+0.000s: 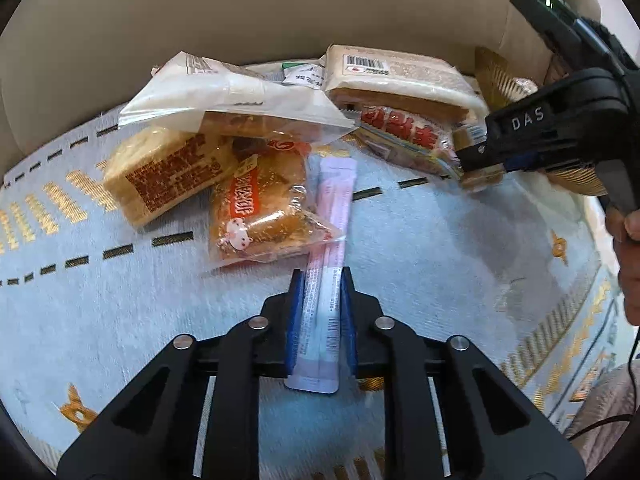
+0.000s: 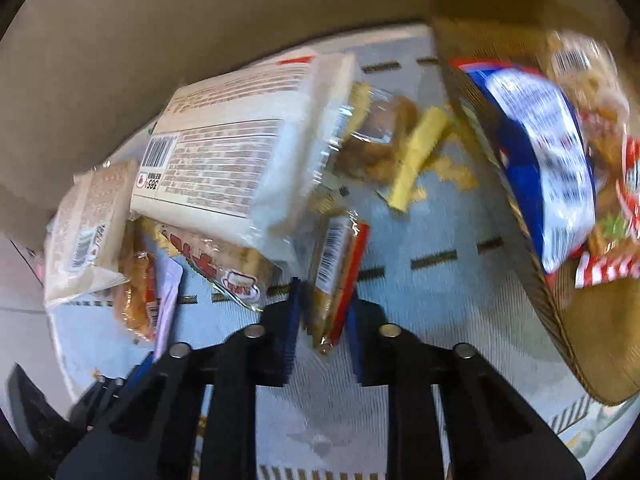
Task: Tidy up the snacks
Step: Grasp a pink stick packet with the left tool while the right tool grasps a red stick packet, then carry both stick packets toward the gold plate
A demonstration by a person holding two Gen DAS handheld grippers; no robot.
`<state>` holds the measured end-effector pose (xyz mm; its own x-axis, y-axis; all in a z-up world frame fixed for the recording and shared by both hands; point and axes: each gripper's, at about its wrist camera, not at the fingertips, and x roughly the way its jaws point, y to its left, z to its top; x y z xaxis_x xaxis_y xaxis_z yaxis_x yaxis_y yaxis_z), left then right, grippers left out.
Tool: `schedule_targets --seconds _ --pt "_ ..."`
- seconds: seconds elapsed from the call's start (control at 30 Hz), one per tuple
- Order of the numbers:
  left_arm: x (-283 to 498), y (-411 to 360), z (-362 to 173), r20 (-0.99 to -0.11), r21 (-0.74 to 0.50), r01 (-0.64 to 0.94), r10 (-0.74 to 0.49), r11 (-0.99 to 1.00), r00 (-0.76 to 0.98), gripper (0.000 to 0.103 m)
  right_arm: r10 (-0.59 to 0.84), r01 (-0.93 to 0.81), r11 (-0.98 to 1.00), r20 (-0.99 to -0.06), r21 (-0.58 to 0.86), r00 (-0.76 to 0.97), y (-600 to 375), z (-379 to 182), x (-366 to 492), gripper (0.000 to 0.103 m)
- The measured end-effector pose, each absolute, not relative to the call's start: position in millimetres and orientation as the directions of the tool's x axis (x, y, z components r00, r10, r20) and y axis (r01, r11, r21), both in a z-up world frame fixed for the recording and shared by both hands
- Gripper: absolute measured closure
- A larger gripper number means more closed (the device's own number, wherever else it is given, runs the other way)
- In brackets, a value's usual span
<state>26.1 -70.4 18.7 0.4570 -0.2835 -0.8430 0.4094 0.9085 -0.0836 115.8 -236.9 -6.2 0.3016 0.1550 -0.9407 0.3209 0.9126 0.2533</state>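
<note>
In the left wrist view my left gripper (image 1: 321, 280) is shut on a long pink stick packet (image 1: 328, 248) lying on the light blue cloth (image 1: 440, 248). Beyond it lies a pile of snacks: a clear-wrapped bread (image 1: 260, 208), a tan cake pack (image 1: 160, 172), a white bag (image 1: 224, 96) and a white barcoded pack (image 1: 396, 76). The right gripper (image 1: 476, 164) grips a small snack at the pile's right. In the right wrist view my right gripper (image 2: 324, 294) is shut on a small red-edged clear snack packet (image 2: 336, 272). A woven basket (image 2: 592, 340) at right holds a blue-white packet (image 2: 548, 176).
A beige sofa back (image 1: 240, 8) rises behind the cloth. A person's hand (image 1: 628, 240) holds the right gripper's handle at the right edge. A yellow stick (image 2: 416, 160) lies on the cloth near the basket. Bare cloth shows in the foreground around both grippers.
</note>
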Motion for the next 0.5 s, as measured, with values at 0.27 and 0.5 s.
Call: schedule_targets --seconds 0.27,0.5 --pt "9.3 -84.4 26.3 -0.83 -0.118 0.435 -0.329 0.893 0.45 0.097 0.297 0.402 0.806 -0.884 0.434 0.36 -295.0 1.9 51.8 0.091" --pt "-5.6 -103.1 45.6 -0.817 -0.087 0.447 -0.32 0.89 0.479 0.098 0.244 0.352 0.837 -0.861 0.42 0.446 -285.3 56.0 44.6 0.091"
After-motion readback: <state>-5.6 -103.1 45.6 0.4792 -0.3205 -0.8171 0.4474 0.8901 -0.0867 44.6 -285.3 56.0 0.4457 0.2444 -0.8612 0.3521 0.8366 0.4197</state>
